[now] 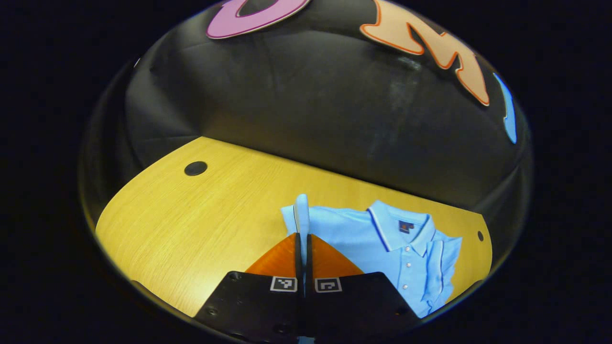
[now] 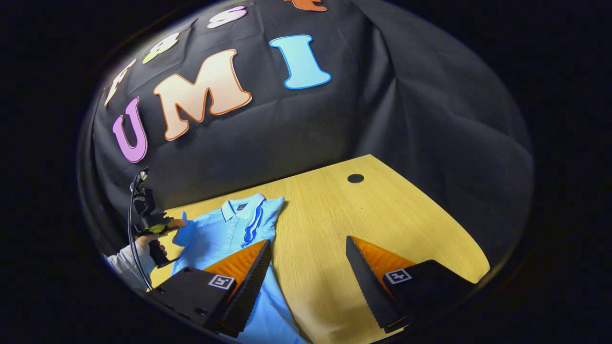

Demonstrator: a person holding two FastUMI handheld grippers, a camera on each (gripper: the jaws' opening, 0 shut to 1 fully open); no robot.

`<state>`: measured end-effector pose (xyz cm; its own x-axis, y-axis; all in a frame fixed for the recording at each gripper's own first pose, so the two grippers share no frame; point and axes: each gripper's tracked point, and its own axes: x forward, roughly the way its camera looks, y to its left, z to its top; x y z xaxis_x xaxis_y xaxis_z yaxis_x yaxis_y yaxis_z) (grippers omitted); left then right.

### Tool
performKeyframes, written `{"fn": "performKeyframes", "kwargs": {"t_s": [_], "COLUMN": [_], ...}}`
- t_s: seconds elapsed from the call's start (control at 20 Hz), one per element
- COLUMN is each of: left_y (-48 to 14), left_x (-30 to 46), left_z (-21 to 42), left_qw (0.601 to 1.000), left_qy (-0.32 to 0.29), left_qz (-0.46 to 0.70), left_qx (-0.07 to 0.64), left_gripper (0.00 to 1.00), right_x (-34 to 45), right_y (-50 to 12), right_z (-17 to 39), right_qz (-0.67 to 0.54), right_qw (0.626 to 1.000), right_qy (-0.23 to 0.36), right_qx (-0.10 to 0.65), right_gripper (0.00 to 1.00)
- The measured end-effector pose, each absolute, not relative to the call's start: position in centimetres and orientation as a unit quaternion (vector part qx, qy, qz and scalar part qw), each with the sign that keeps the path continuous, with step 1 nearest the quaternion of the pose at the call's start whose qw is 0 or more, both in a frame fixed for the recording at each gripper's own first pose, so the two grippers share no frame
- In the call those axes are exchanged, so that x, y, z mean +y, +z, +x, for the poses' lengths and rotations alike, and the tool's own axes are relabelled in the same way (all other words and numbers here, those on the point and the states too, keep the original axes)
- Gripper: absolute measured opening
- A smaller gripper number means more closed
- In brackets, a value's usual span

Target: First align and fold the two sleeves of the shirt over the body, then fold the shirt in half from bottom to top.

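Observation:
A light blue polo shirt (image 1: pixel 377 234) lies front up on the yellow wooden table (image 1: pixel 191 229), collar toward the wall. One sleeve (image 1: pixel 442 267) is folded over the body. My left gripper (image 1: pixel 302 236) is shut on the other sleeve (image 1: pixel 301 210), whose cloth stands up between the fingertips. In the right gripper view the shirt (image 2: pixel 220 236) lies at the left, the folded sleeve (image 2: pixel 256 220) on its near side. My right gripper (image 2: pixel 308 267) hangs open above the table beside the shirt's lower edge, holding nothing. The left gripper (image 2: pixel 174 223) shows far left, held by a hand (image 2: pixel 143 243).
Round black holes sit in the tabletop (image 1: pixel 195 168) (image 1: pixel 480 235) (image 2: pixel 355 178). The black cloth wall (image 2: pixel 311 124) rises right behind the table. Bare wood stretches to the right of the shirt in the right gripper view (image 2: pixel 382 220).

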<state>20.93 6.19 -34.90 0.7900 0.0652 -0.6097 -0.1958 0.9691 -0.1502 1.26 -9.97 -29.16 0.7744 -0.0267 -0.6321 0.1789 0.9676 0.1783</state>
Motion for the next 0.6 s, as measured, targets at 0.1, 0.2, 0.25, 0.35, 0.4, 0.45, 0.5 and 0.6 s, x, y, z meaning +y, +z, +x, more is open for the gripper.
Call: {"fn": "performKeyframes", "kwargs": {"t_s": [0.1, 0.2, 0.25, 0.35, 0.4, 0.45, 0.5, 0.6], "left_y": [-34.3, -34.3, -34.6, -35.3, -35.6, -36.0, -36.6, -37.6], "left_x": [4.3, 2.3, 1.3, -0.4, -1.0, -1.7, -2.3, -3.2], "left_z": [21.1, 21.0, 21.2, 21.0, 20.9, 20.9, 20.8, 20.5], "left_qw": [0.944, 0.944, 0.944, 0.943, 0.941, 0.94, 0.939, 0.936], "left_qy": [0.049, 0.032, 0.026, 0.015, 0.011, 0.007, 0.004, 0.0], "left_qz": [-0.095, -0.089, -0.088, -0.085, -0.084, -0.082, -0.079, -0.07], "left_qx": [0.313, 0.317, 0.318, 0.322, 0.326, 0.33, 0.334, 0.345], "left_gripper": [0.0, 0.0, 0.0, 0.0, 0.0, 0.0, 0.0, 0.0], "right_x": [-10.3, -10.4, -10.5, -10.7, -10.7, -10.7, -10.7, -10.5], "right_y": [-29.1, -29.0, -28.8, -28.5, -28.5, -28.4, -28.4, -28.5], "right_z": [0.9, 0.6, 0.4, 0.1, -0.1, -0.2, -0.4, -0.4], "right_qz": [0.117, 0.12, 0.12, 0.117, 0.115, 0.114, 0.113, 0.112], "right_qw": [0.935, 0.935, 0.935, 0.935, 0.935, 0.934, 0.934, 0.934], "right_qy": [-0.056, -0.057, -0.056, -0.054, -0.053, -0.052, -0.052, -0.05], "right_qx": [0.33, 0.33, 0.329, 0.33, 0.332, 0.334, 0.334, 0.335], "right_gripper": [0.97, 0.98, 0.97, 0.97, 0.97, 0.97, 0.97, 0.98]}}
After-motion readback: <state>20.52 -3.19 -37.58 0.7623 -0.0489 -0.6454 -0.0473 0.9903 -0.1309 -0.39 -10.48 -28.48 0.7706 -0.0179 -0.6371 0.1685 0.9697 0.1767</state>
